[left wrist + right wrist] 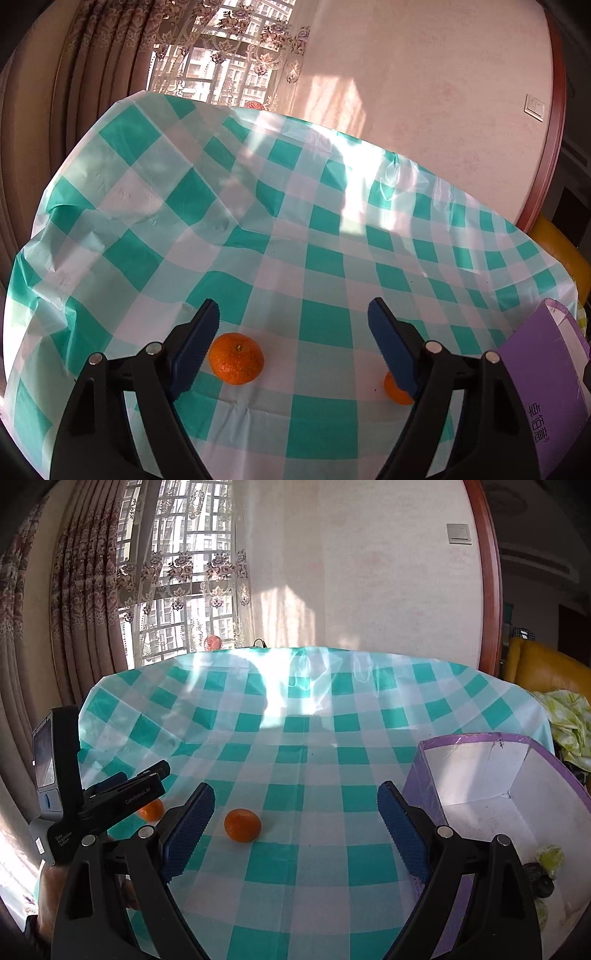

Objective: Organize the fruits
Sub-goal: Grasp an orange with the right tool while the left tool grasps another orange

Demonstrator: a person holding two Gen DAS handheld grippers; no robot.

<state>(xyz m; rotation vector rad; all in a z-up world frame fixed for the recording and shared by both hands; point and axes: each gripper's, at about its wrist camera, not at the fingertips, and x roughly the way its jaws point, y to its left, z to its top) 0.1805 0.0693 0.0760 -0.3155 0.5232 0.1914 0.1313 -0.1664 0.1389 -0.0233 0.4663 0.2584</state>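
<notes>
My left gripper (293, 306) is open and low over the checked tablecloth (314, 221). A tangerine (236, 358) lies between its blue pads, close beside the left one and far from the right one. A second tangerine (397, 391) peeks out behind the right finger. In the right wrist view, my right gripper (296, 789) is open with that second tangerine (242, 825) on the cloth between its fingers, nearer the left pad and untouched. The left gripper (162, 775) shows at the left, above the first tangerine (151, 809).
A purple box (476, 738) with a white inside stands at the right, just beyond my right gripper's right finger. Dark and green fruits (546, 867) lie in its corner. The same box (546, 369) edges into the left wrist view. A yellow seat (546, 668) stands behind the table.
</notes>
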